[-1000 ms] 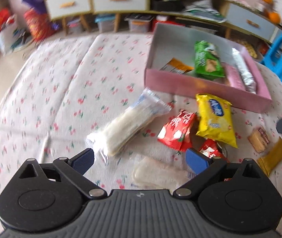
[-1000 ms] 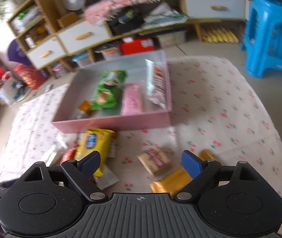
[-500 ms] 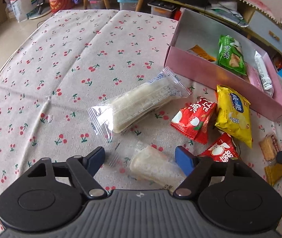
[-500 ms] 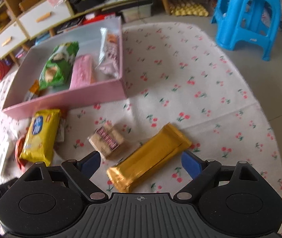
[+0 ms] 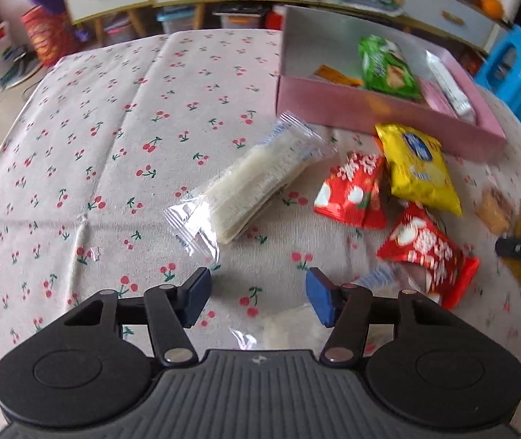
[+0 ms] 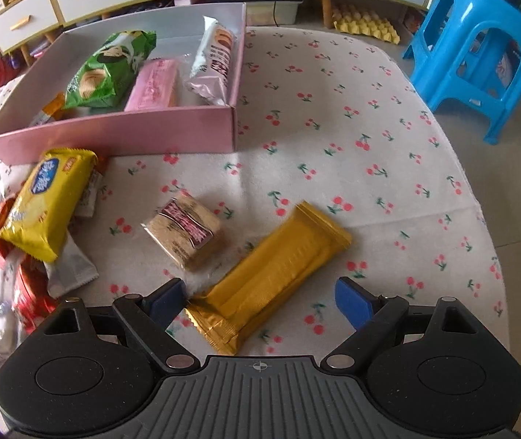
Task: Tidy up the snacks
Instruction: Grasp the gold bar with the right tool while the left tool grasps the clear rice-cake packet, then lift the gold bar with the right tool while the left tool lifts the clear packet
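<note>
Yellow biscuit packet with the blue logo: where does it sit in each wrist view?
Left wrist: yellow biscuit packet lies right of centre, just in front of the pink box.
Right wrist: the packet lies at the left, again just in front of the box.
Shared landmark: the pink box, open-topped with snacks inside.

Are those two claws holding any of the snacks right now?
No. The left claw and right claw are both open; the gold bar lies untouched between the right one's fingers.
</note>
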